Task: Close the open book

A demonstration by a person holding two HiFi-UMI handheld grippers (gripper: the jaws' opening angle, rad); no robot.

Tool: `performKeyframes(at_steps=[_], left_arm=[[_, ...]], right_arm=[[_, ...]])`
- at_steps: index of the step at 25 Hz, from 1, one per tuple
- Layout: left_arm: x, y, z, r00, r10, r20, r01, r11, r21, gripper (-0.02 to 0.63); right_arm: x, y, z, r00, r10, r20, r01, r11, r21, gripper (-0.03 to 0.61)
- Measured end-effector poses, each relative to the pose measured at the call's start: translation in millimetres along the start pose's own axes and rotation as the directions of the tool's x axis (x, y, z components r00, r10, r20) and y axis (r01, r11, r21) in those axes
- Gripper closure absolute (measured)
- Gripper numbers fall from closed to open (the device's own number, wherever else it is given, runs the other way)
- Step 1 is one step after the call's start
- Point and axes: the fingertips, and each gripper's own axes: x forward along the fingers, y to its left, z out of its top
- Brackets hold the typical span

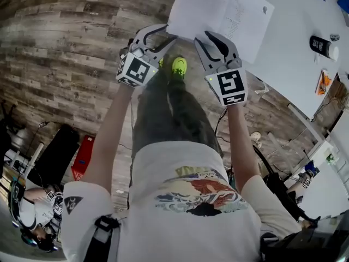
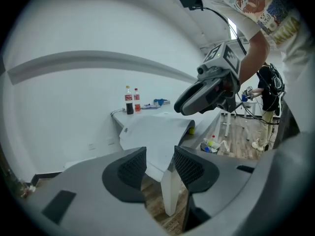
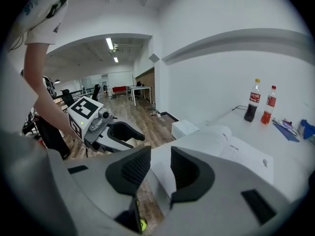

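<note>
While the left gripper (image 1: pixel 163 37) and the right gripper (image 1: pixel 206 36) hang at the near edge of the white bench (image 1: pixel 289 53), each gripper's own view shows its fingers a little apart with nothing between them. Just beyond their tips lies the open book (image 1: pixel 218 12), flat on the bench with one page arched up, though whether any finger touches the paper is hard to tell. The head view cuts off the book's far edge, and two bottles (image 3: pixel 261 104) stand well behind it near the wall.
</note>
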Motion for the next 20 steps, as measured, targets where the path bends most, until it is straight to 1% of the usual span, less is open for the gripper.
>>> performKeyframes(at_steps=[4,7,9,11,14,16,20], left_arm=[[7.3,-0.6,-22.4,1.0,0.002,-0.023,-0.002,1.0,0.003,0.458],[10.2,0.6,-31.0,1.0,0.01,-0.006,-0.01,1.0,-0.012,0.457],[9.1,-1.1,-33.4,1.0,0.015,-0.001,-0.015,1.0,-0.006,0.459],[5.1,0.1,-39.3,0.999,0.034,-0.013,-0.034,0.999,0.001,0.459],[0.0,10.7,-55.9,0.995,0.083,-0.049,-0.084,0.996,-0.01,0.459],[2.2,15.6,-64.3,0.993,0.093,-0.072,-0.093,0.996,0.005,0.459],[18.4,14.3,-70.3,0.994,0.071,-0.087,-0.067,0.997,0.049,0.459]], right_arm=[[4.4,1.7,-6.8,1.0,-0.002,-0.007,0.002,1.0,0.013,0.472],[8.4,1.1,-10.3,1.0,-0.003,-0.014,0.003,1.0,0.009,0.472],[10.3,0.6,-11.8,1.0,-0.005,-0.017,0.005,1.0,0.011,0.472],[11.4,0.1,-12.5,1.0,-0.005,-0.015,0.006,1.0,0.016,0.472],[14.0,-0.5,-12.8,1.0,-0.005,-0.016,0.005,1.0,0.021,0.472],[16.5,-0.4,-12.7,1.0,-0.002,-0.019,0.003,1.0,0.025,0.472],[18.2,-1.9,-13.2,1.0,-0.002,-0.025,0.003,1.0,0.026,0.472]])
